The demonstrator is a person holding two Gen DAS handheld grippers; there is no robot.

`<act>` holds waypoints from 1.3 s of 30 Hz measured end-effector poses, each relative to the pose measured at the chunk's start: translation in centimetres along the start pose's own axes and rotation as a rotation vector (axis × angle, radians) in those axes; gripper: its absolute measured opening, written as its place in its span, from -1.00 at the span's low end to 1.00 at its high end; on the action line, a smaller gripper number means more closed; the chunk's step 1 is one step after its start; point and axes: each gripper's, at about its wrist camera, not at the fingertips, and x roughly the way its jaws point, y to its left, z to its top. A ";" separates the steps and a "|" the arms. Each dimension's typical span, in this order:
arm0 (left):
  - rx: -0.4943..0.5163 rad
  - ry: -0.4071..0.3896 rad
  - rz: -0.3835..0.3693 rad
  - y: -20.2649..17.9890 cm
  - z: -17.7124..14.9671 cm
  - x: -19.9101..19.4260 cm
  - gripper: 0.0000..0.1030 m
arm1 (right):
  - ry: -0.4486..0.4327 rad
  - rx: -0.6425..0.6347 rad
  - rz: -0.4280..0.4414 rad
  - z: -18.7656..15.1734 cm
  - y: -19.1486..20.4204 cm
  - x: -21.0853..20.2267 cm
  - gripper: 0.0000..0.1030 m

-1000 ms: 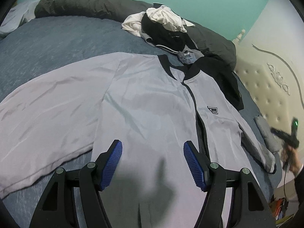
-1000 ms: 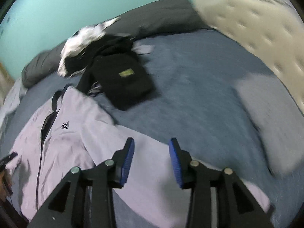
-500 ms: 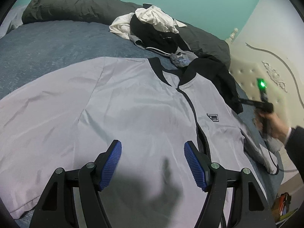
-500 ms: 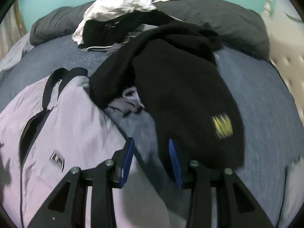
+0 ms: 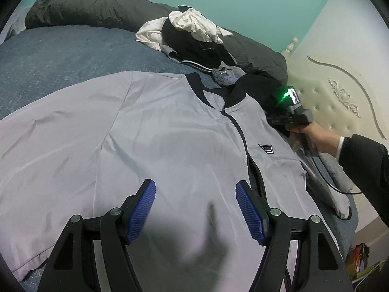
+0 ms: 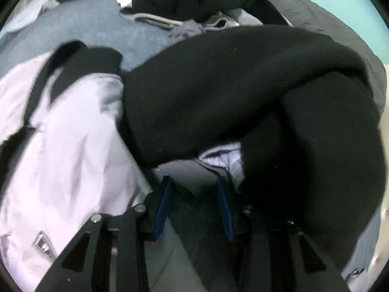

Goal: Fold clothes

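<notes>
A light grey zip jacket [image 5: 170, 133] with a black collar lies spread flat, front up, on the blue bed cover [image 5: 60, 56]. My left gripper [image 5: 195, 206] hovers over its lower front, open, with nothing between the blue pads. My right gripper [image 6: 193, 202] points steeply down at the jacket's shoulder [image 6: 60, 146], right beside a black garment [image 6: 243, 97]. Its jaws are closing, with shaded grey fabric just ahead of the tips; the pads do not press on it. In the left wrist view a hand holds the right gripper [image 5: 273, 121] at that shoulder.
A heap of black and white clothes [image 5: 192, 36] sits beyond the collar, with a dark duvet [image 5: 85, 7] along the far edge. The black garment [image 5: 257, 87] lies by the shoulder. A cream padded headboard [image 5: 340, 85] bounds the right side.
The right gripper swung from the jacket's sleeve end over to the shoulder by the black garment, dropping low and narrowing slightly. The left gripper stayed over the jacket's front, still wide.
</notes>
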 end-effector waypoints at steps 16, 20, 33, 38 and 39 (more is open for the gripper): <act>0.006 -0.006 -0.027 -0.2 0.5 -0.7 0.41 | -0.035 0.325 -0.236 3.7 -9.5 2.1 -0.62; 0.010 -0.003 -0.030 -0.3 0.4 -0.6 0.41 | -0.002 0.308 -0.157 3.4 -9.6 2.2 -0.60; 0.016 -0.038 -0.050 -1.3 0.9 -1.9 0.41 | -0.094 0.310 0.229 0.7 -5.0 -3.8 -0.46; 0.025 -0.047 -0.041 -1.4 1.0 -2.1 0.41 | -0.096 0.216 0.258 1.7 0.0 -3.6 -0.45; 0.021 -0.047 -0.044 -1.3 1.0 -2.2 0.41 | -0.094 0.203 0.249 1.7 0.8 -3.4 -0.45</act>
